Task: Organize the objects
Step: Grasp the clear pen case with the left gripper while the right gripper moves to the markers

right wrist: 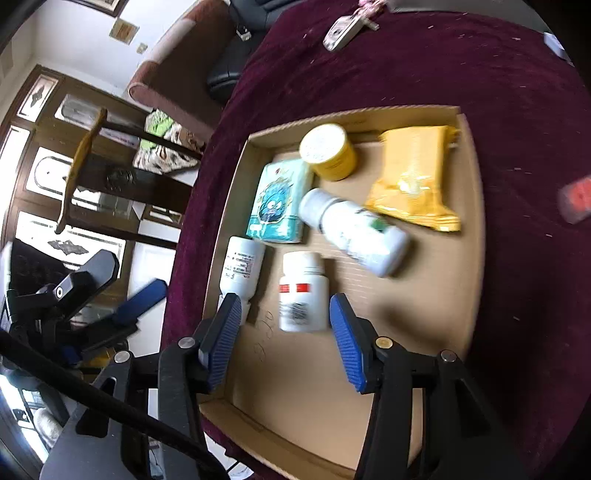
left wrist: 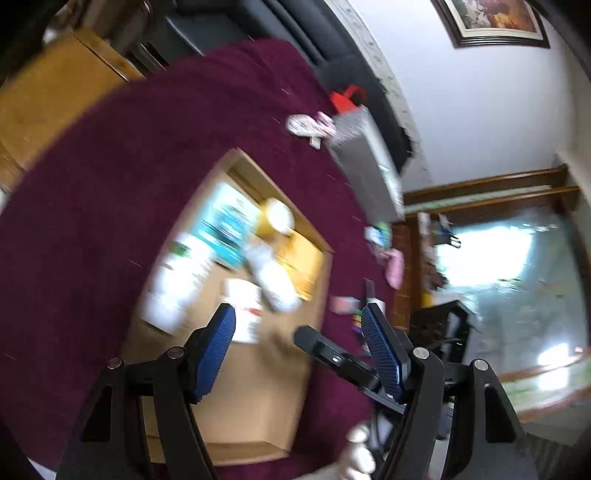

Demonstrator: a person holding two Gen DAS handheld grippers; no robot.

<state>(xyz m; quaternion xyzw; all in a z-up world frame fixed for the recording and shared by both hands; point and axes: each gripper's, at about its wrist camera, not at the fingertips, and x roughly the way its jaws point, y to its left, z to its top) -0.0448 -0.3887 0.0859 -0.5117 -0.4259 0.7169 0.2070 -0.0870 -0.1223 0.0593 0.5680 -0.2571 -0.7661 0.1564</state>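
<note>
A shallow cardboard box [right wrist: 476, 229] lies on a maroon cloth [right wrist: 406, 62]. In it are a white bottle with a red band [right wrist: 303, 291], a second white bottle [right wrist: 242, 267], a larger white bottle on its side [right wrist: 356, 230], a teal packet [right wrist: 279, 201], a yellow jar [right wrist: 328, 151] and a yellow pouch [right wrist: 413, 177]. My right gripper [right wrist: 286, 328] is open and empty, just above the red-band bottle. My left gripper [left wrist: 299, 325] is open and empty over the same box [left wrist: 258, 387], whose contents are blurred. The left gripper also shows off the table edge in the right wrist view [right wrist: 110, 288].
On the cloth outside the box lie a grey box [left wrist: 365, 166] with a red item [left wrist: 345, 98], small pink and white items [left wrist: 310, 125], a key fob [right wrist: 341, 31] and a red object [right wrist: 576, 199]. A dark wood cabinet [right wrist: 74, 166] and armchair [right wrist: 173, 66] stand beyond.
</note>
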